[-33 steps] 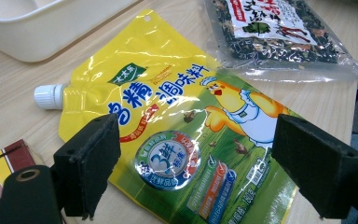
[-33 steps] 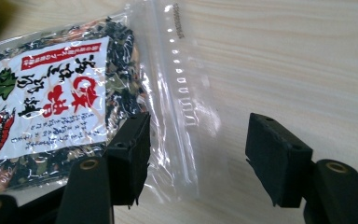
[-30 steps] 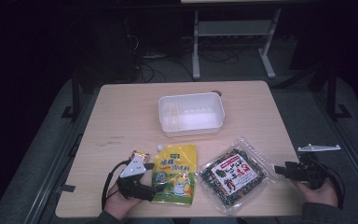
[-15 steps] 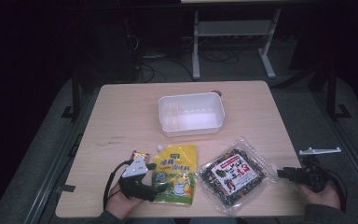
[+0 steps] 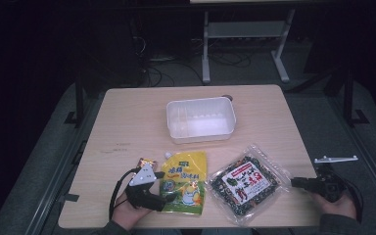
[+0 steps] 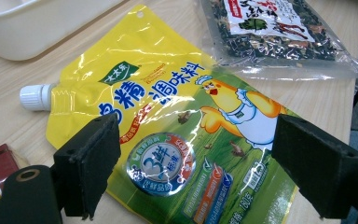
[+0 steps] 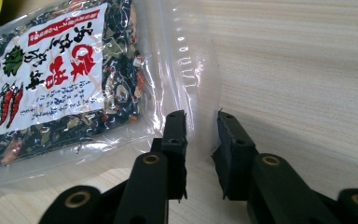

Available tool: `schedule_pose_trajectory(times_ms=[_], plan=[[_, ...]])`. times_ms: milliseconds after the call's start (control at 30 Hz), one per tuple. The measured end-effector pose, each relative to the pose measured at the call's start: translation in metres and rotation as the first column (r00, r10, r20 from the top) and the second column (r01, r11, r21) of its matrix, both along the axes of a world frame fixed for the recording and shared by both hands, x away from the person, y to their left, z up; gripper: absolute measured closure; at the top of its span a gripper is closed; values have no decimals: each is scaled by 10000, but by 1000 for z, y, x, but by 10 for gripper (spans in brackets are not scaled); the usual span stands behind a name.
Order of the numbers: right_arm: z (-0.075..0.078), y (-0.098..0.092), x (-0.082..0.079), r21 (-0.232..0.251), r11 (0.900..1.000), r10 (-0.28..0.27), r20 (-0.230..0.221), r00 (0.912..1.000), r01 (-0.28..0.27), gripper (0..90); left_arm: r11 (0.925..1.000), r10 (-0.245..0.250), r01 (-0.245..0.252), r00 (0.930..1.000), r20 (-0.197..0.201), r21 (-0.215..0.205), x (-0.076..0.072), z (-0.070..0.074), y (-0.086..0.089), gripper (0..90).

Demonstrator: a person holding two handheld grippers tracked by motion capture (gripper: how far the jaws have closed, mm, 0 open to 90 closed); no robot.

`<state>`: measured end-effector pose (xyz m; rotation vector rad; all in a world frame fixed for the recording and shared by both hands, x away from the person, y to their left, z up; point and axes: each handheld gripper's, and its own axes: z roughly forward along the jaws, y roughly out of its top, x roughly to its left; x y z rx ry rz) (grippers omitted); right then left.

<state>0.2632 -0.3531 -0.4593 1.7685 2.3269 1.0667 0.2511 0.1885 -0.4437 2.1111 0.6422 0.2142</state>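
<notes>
Two grippers sit at the table's near edge. The left gripper (image 6: 191, 172) hovers with jaws wide apart over a glossy yellow spout pouch (image 6: 168, 116), which lies flat, its long axis running away from the person and its white cap (image 6: 35, 97) at the far end. The right gripper (image 7: 200, 140) has just been closing its jaws, with the clear, crinkly seam of the dried-vegetable bag (image 7: 65, 79) between them, not visibly pinched. Farther back stands a white rectangular plastic tub (image 5: 200, 119).

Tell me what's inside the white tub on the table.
The white tub looks empty in the high view: bare ribbed floor, nothing lying in it. The near wall hides a thin strip of the floor, so something small and flat there cannot be ruled out.
</notes>
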Motion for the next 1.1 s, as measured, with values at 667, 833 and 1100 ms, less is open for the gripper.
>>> schedule_pose_trajectory(times_ms=[667, 833, 1100], plan=[[7, 1, -2, -135, 9997, 199, 447, 9988, -193, 896, 10000, -66, 65, 9999, -116, -26, 2, -1, -4, 150], [12, 3, -2, -314, 9992, 262, 543, 9982, -245, 897, 9995, -322, 321, 9987, -390, -38, 4, 0, -8, 154], [44, 10, -4, -1115, 9923, 675, 1268, 9896, -534, 897, 9945, -990, 952, 9908, -922, -440, 7, 9, -31, 154]])
